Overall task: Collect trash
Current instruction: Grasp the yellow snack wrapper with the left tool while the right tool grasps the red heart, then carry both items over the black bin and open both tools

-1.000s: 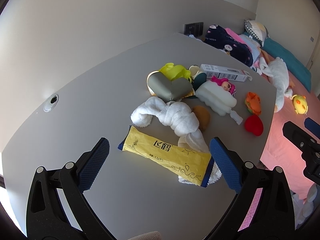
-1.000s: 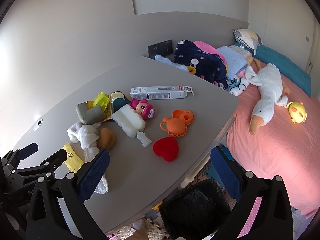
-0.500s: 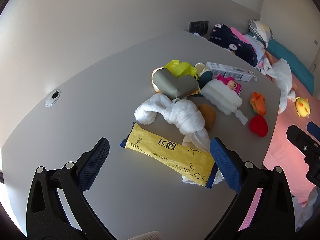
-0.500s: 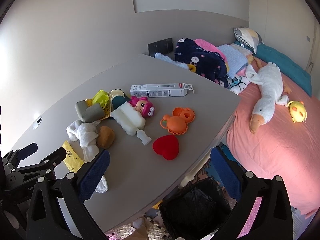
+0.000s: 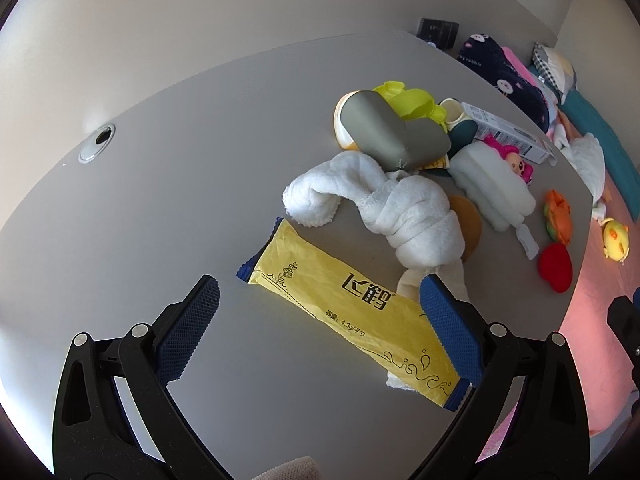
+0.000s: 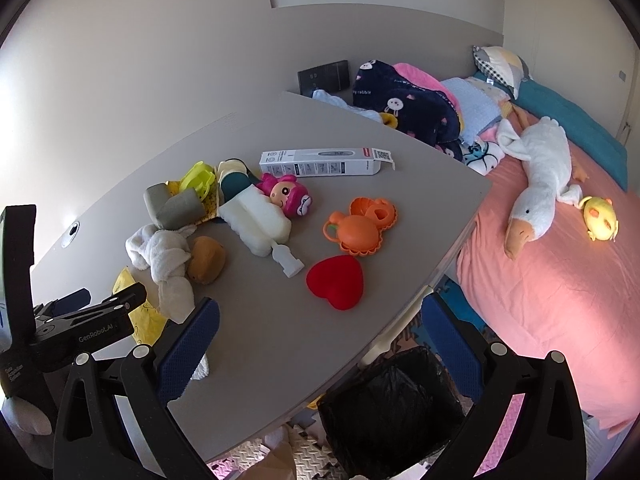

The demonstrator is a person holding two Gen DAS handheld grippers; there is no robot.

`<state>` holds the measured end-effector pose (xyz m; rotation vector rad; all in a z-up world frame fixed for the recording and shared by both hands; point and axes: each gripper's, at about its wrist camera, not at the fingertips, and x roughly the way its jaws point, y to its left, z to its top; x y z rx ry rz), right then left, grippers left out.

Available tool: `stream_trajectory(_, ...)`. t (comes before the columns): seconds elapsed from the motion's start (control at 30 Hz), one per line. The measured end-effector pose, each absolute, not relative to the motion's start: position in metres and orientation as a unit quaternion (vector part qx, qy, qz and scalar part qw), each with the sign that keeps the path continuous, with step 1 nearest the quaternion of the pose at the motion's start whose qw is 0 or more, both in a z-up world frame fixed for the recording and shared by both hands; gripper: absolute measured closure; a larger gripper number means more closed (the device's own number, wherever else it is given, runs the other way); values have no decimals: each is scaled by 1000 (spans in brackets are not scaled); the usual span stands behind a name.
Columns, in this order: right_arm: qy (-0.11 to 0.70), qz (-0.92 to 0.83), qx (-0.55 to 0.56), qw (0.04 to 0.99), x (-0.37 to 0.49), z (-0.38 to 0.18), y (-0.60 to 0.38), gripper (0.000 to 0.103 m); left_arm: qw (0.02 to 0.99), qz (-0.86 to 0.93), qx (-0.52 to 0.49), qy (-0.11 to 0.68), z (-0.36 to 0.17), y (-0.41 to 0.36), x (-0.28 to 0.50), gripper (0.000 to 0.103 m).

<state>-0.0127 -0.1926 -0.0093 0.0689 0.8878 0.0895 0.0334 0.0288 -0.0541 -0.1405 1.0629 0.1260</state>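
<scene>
A yellow wrapper with blue ends lies flat on the grey table, its right end over a white towel. My left gripper is open and straddles the wrapper just above it, right finger near the wrapper's right end. The wrapper also shows in the right wrist view, partly hidden by the left gripper. My right gripper is open and empty over the table's near edge. A black-lined trash bin stands on the floor below that edge.
A knotted white towel, grey cushion, doll, long white box, orange toy and red heart lie on the table. A bed with a goose plush is to the right.
My left gripper has moved closer and lower over the yellow wrapper, which now lies between its open fingers. The right gripper has barely moved.
</scene>
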Motion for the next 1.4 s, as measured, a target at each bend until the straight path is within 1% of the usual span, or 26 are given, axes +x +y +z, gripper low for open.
stream_trajectory(0.07, 430, 42, 34, 901, -12, -10, -194, 3, 853, 59, -77, 513, -59, 31, 36, 10)
stream_trajectory(0.13, 428, 39, 35, 902, -9, -11, -196, 3, 846, 56, -87, 522, -64, 33, 37, 20)
stream_trajectory(0.2, 428, 35, 38, 902, -6, -13, -199, 3, 837, 51, -101, 536, -69, 36, 39, 26)
stream_trajectory(0.33, 436, 29, 45, 899, 3, -23, -205, 3, 831, 48, -118, 541, -73, 41, 38, 33)
stream_trajectory(0.37, 439, 28, 44, 897, 6, -26, -205, 4, 832, 48, -112, 541, -72, 41, 37, 34)
stream_trajectory(0.43, 446, 28, 40, 894, 13, -32, -205, 9, 834, 47, -97, 541, -72, 40, 37, 43)
stream_trajectory(0.53, 458, 32, 35, 888, 23, -41, -202, 13, 835, 45, -86, 541, -72, 42, 36, 49)
stream_trajectory(0.57, 461, 34, 34, 886, 25, -43, -202, 16, 835, 43, -83, 542, -71, 42, 36, 51)
stream_trajectory(0.6, 464, 35, 34, 884, 28, -46, -201, 18, 835, 44, -79, 542, -71, 43, 36, 54)
stream_trajectory(0.73, 477, 34, 26, 878, 39, -56, -196, 32, 836, 45, -64, 542, -71, 45, 36, 64)
stream_trajectory(0.8, 484, 32, 26, 874, 44, -61, -196, 36, 836, 42, -61, 543, -71, 47, 34, 67)
stream_trajectory(0.87, 492, 29, 27, 870, 48, -65, -196, 45, 837, 37, -61, 543, -71, 49, 34, 68)
stream_trajectory(0.9, 496, 30, 30, 867, 50, -67, -196, 47, 837, 35, -60, 542, -70, 50, 33, 69)
stream_trajectory(0.93, 501, 32, 33, 864, 52, -69, -196, 53, 838, 34, -62, 542, -70, 51, 32, 69)
stream_trajectory(0.97, 507, 35, 38, 861, 53, -71, -196, 55, 838, 34, -63, 540, -70, 52, 32, 70)
stream_trajectory(1.07, 506, 40, 49, 860, 52, -73, -198, 55, 841, 35, -60, 537, -71, 51, 33, 74)
stream_trajectory(1.2, 508, 52, 61, 857, 47, -72, -199, 55, 845, 30, -62, 530, -68, 54, 28, 82)
stream_trajectory(1.4, 498, 60, 73, 862, 37, -58, -201, 55, 860, 25, -42, 507, -50, 47, 21, 84)
